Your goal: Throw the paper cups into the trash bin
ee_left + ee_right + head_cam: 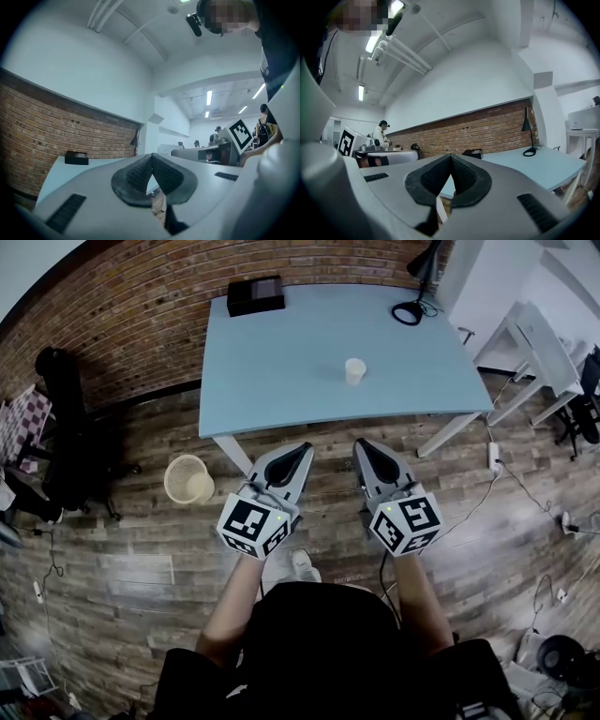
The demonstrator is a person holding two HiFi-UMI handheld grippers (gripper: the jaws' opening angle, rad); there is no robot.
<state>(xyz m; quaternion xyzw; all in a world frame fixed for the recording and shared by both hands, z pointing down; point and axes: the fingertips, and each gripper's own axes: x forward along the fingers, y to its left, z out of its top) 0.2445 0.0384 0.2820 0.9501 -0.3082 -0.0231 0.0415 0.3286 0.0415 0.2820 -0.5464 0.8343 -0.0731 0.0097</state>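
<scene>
1. Left gripper (pixel 302 452): jaws pressed together with nothing between them. I hold it level, pointing toward the table (pixel 281 371), which I judge suits an approach.
2. Right gripper (pixel 364 448): jaws likewise closed and empty, carried just beside the left one.
3. Paper cup (pixel 354 371): upright on the table, ahead of the right gripper and well apart from it; not yet picked up.
4. Trash bin (pixel 189 480): on the floor, left of the left gripper; I see no cup inside.
</scene>
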